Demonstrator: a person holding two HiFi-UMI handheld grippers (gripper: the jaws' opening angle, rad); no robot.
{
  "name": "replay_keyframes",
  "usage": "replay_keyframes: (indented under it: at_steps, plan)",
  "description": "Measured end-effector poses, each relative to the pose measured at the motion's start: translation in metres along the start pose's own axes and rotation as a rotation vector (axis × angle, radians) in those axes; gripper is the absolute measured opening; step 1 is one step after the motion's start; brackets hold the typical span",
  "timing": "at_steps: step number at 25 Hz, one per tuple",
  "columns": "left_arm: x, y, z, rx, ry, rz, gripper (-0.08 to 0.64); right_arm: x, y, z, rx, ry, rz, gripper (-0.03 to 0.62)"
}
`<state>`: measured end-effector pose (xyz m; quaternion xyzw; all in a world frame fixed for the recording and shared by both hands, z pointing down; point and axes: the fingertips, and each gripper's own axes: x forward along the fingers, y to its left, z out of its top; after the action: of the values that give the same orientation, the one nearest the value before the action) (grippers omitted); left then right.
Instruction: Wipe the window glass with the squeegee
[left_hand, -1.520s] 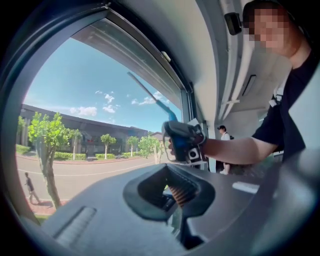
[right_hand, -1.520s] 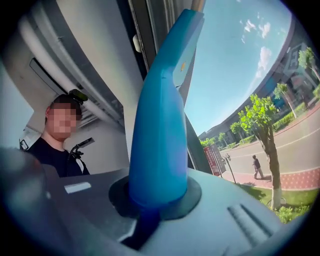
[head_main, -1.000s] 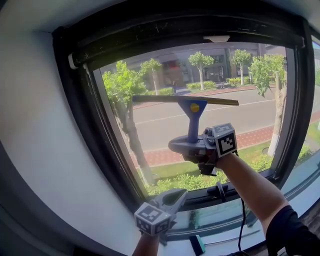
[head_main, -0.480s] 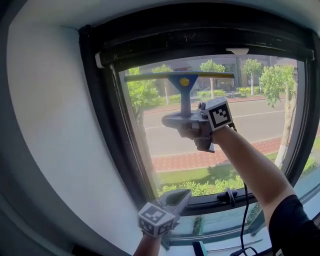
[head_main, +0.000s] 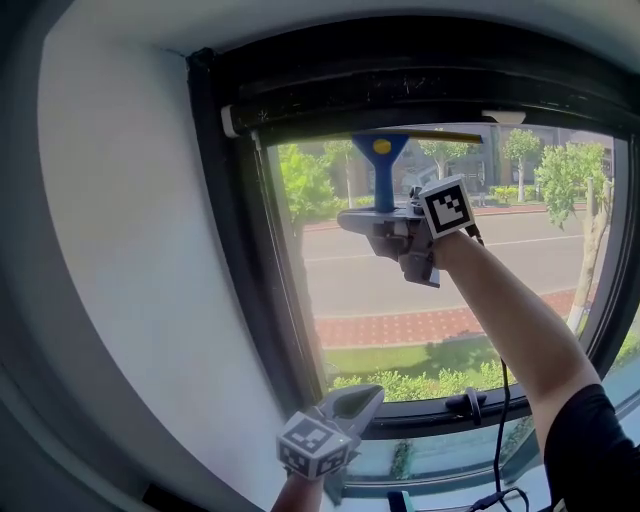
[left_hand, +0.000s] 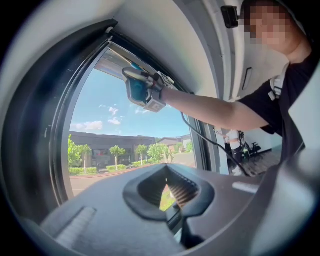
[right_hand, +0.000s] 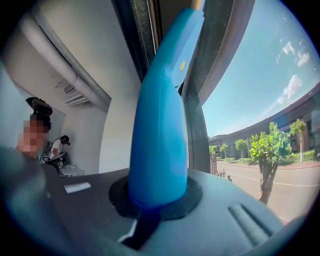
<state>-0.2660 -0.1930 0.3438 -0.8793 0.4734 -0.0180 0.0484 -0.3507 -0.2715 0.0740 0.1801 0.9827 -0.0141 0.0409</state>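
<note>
Since a second ago the blue plastic squeegee with the yellow-edged blade (head_main: 381, 170) has climbed from mid-pane to the top of the clear window glass (head_main: 400, 300), and its blade now sits just under the black upper window frame (head_main: 400, 95). The right gripper (head_main: 385, 220) is clamped on the lower end of the blue handle (right_hand: 160, 125), which stands upright out of its jaws. The left gripper (head_main: 360, 398) hangs low beside the bottom of the frame, jaws together on nothing. I judge the tool light and stiff in the handle, soft only along the blade. Smooth plastic could twist in the jaws, so a firm hold low on the handle suits an even downward pull
</note>
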Motion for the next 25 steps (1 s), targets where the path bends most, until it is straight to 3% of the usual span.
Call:
replay_keyframes:
  at_steps: [11, 25]
  plan:
    - [-0.007, -0.005, -0.004, -0.033, 0.007, 0.018, 0.002, 0.003, -0.016, 0.004, 0.054, 0.030, -0.026, 0.006]
    - [-0.011, -0.002, -0.008, -0.039, 0.019, 0.044, 0.002, -0.004, -0.011, -0.011, 0.083, 0.029, 0.014, 0.005]
